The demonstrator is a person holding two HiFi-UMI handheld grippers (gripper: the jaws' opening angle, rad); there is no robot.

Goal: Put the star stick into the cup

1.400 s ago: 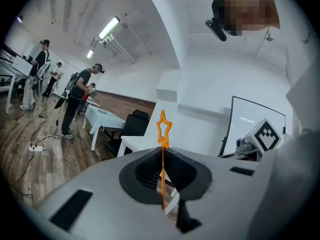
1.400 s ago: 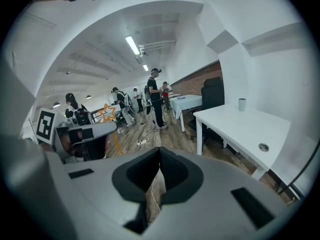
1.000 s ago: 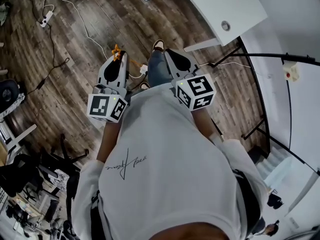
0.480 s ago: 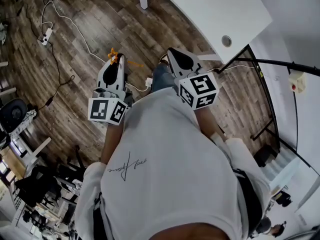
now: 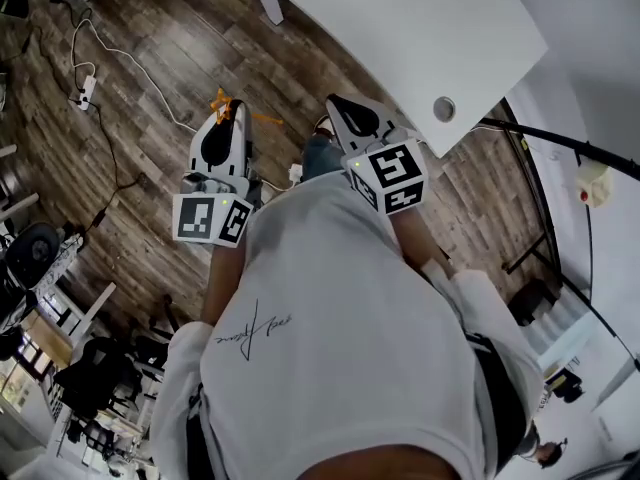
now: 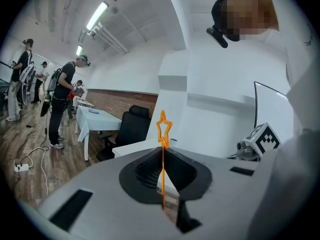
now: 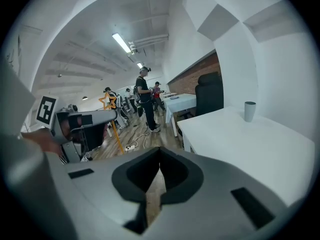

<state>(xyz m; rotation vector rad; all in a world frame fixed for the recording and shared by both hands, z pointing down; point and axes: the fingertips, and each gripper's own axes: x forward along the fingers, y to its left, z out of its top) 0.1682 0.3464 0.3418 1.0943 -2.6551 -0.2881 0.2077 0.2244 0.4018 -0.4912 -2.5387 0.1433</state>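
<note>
Since a second ago, the table (image 5: pixel 400 18) and the cup (image 5: pixel 444 109) on it have slid further down into the head view, closer to both grippers. The power strip (image 5: pixel 83 90) on the wooden floor (image 5: pixel 150 88) has shifted too.

An orange star stick (image 6: pixel 162 164) is clamped between the closed jaws of the left gripper (image 6: pixel 163 151). It stands upright, with the star outline at its top end clear of the jaw tips. From above, the star (image 5: pixel 222 103) pokes out just past the left gripper (image 5: pixel 228 120), over the floor and well apart from the cup.

The right gripper (image 7: pixel 159 151) has its jaws together with nothing between them. Its view shows the stick (image 7: pixel 115 129) off to the left. The small grey cup (image 7: pixel 249 111) stands upright on the white table (image 7: pixel 250 144) at the right, with a black chair (image 7: pixel 209 96) behind the table. From above, the right gripper (image 5: pixel 335 103) sits just short of the table edge.

People (image 7: pixel 144 96) stand further back in the room.
</note>
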